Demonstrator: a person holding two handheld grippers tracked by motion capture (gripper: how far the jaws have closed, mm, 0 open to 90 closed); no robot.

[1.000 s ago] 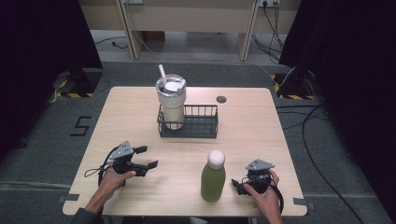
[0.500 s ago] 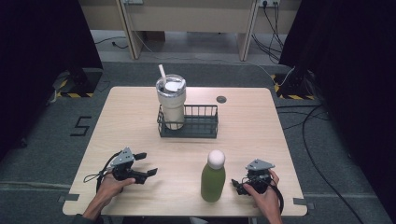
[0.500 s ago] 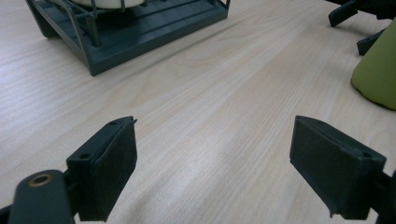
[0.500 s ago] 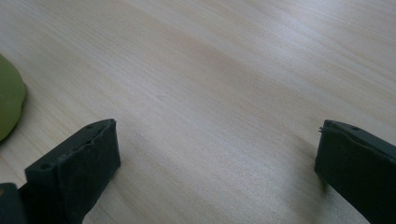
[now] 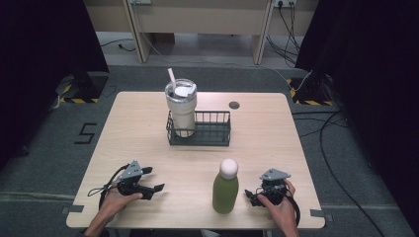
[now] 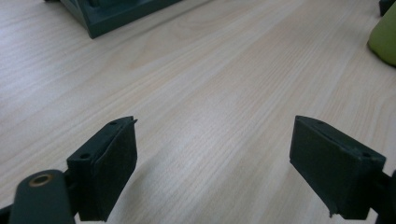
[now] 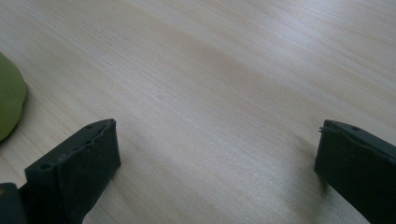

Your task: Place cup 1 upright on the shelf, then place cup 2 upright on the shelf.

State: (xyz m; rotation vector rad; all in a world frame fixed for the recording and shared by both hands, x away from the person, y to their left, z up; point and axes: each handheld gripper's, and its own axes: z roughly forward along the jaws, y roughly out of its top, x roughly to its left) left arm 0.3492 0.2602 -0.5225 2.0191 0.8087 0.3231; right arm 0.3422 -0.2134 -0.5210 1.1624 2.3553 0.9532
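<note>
Bottle (image 5: pixel 226 190) upright near front edge of table (image 5: pixel 138 128), just left of right gripper (image 5: pixel 253 195). Right gripper wide open, empty. Left gripper (image 5: pixel 154 183) wide open, empty, well apart. Risk: tall bottle tips if jaw clips it sideways.
</note>
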